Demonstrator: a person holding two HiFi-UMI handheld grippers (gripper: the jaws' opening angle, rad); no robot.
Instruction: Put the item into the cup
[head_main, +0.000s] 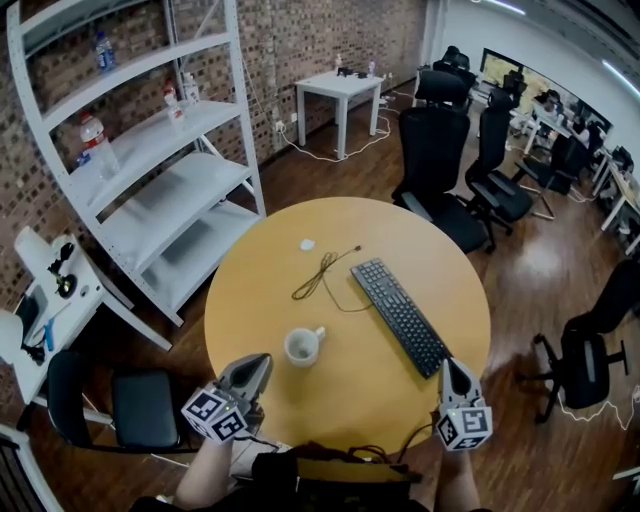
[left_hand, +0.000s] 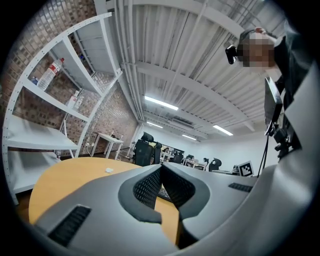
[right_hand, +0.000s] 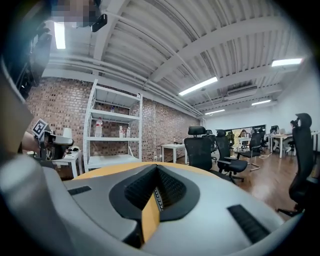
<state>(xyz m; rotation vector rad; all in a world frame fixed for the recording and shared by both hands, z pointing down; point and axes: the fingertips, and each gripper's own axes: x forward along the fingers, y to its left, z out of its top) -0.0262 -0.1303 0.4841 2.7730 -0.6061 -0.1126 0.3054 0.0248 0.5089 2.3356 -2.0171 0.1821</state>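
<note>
A white mug (head_main: 303, 346) stands on the round wooden table (head_main: 250, 300), towards its near edge. A small white item (head_main: 307, 244) lies at the far side of the table and shows as a pale speck (left_hand: 108, 170) in the left gripper view. My left gripper (head_main: 260, 360) hovers at the near edge, just left of the mug, shut with nothing between its jaws (left_hand: 161, 167). My right gripper (head_main: 449, 364) is at the near right edge, past the keyboard's end. It is also shut and empty (right_hand: 156, 168).
A black keyboard (head_main: 400, 315) lies diagonally right of the mug, and a thin black cable (head_main: 325, 272) lies beyond the mug. White shelving (head_main: 160, 150) stands to the left. Black office chairs (head_main: 440, 170) stand behind the table and another (head_main: 585, 350) to the right.
</note>
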